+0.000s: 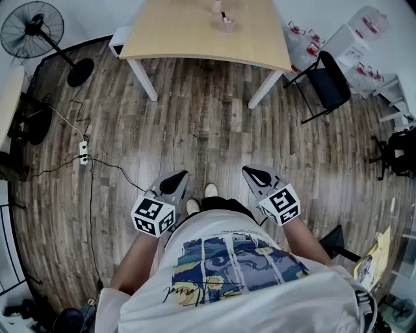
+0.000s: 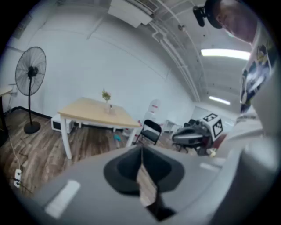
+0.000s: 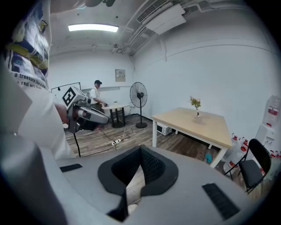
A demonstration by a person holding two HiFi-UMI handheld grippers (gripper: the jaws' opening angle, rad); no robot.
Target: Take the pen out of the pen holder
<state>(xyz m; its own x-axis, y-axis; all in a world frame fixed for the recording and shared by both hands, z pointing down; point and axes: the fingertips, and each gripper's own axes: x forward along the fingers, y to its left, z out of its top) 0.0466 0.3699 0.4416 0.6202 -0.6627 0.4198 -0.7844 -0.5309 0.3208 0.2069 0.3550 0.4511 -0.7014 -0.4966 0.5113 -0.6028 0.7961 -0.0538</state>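
A small clear pen holder [image 1: 226, 25] stands on the far side of the light wooden table [image 1: 188, 32], with a dark pen [image 1: 223, 15] sticking up from it. Both grippers are held close to the person's body, far from the table. The left gripper [image 1: 179, 175] is shut with nothing in it, and so is the right gripper [image 1: 250, 170]. In the left gripper view the jaws [image 2: 141, 149] meet at their tips, with the table [image 2: 94, 112] far off. The right gripper view shows the same closed tips [image 3: 140, 148] and the table [image 3: 197, 125] to the right.
A standing fan [image 1: 32, 29] is at the far left. A power strip [image 1: 83, 151] and cables lie on the wooden floor. A black folding chair [image 1: 328, 81] and water bottles [image 1: 299, 39] stand right of the table. Another person [image 3: 95, 94] stands at a distant table.
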